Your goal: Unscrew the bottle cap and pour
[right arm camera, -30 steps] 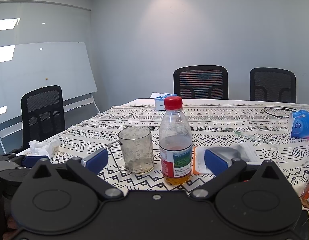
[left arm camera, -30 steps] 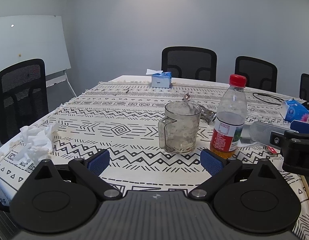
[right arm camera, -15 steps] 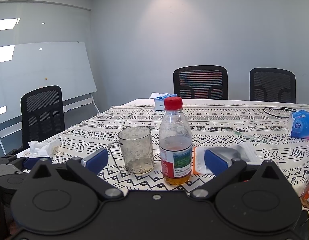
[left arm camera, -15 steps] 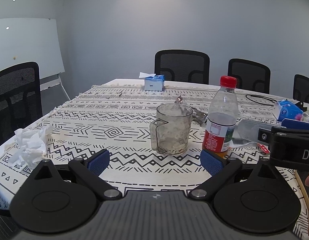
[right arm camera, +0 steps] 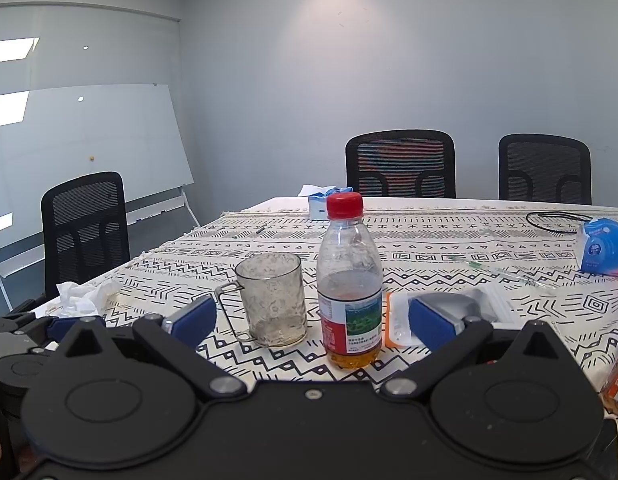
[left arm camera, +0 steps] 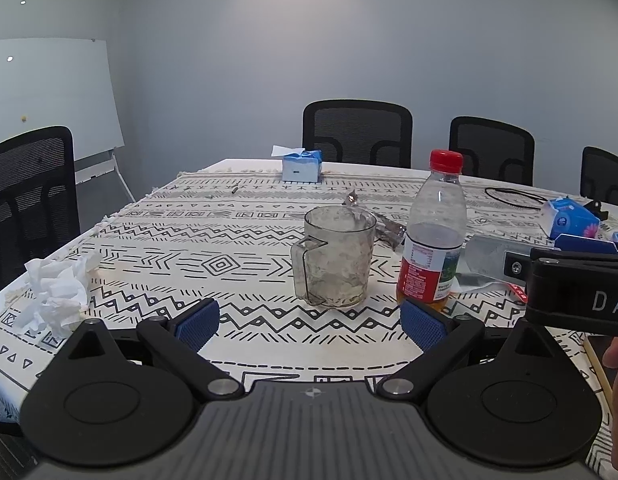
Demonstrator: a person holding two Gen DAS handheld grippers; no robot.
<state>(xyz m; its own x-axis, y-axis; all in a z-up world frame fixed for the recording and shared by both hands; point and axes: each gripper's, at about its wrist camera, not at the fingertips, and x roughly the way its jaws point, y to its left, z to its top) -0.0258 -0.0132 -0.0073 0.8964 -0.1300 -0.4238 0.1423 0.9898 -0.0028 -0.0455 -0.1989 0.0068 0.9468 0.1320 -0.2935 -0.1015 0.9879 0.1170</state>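
A clear plastic bottle (left arm camera: 431, 236) (right arm camera: 349, 280) with a red cap (left arm camera: 445, 161) (right arm camera: 344, 205) stands upright on the patterned tablecloth, with a little amber liquid at its bottom. Left of it sits a clear glass mug (left arm camera: 336, 256) (right arm camera: 273, 298) with a handle. My left gripper (left arm camera: 309, 322) is open, short of the mug and bottle, holding nothing. My right gripper (right arm camera: 311, 320) is open too, just in front of the bottle, with nothing between its blue pads. In the left wrist view the right gripper's body (left arm camera: 577, 284) shows at the right edge.
Crumpled white tissue (left arm camera: 55, 296) lies near the table's left edge. A blue tissue box (left arm camera: 301, 165) stands at the far side, a blue packet (right arm camera: 603, 250) and a black cable (right arm camera: 557, 220) at the right. A plastic sachet (right arm camera: 449, 312) lies right of the bottle. Black chairs surround the table.
My left gripper has shifted right and slightly back, so mug and bottle sit more to the left in its view. The right gripper has stayed still. Both stay open.
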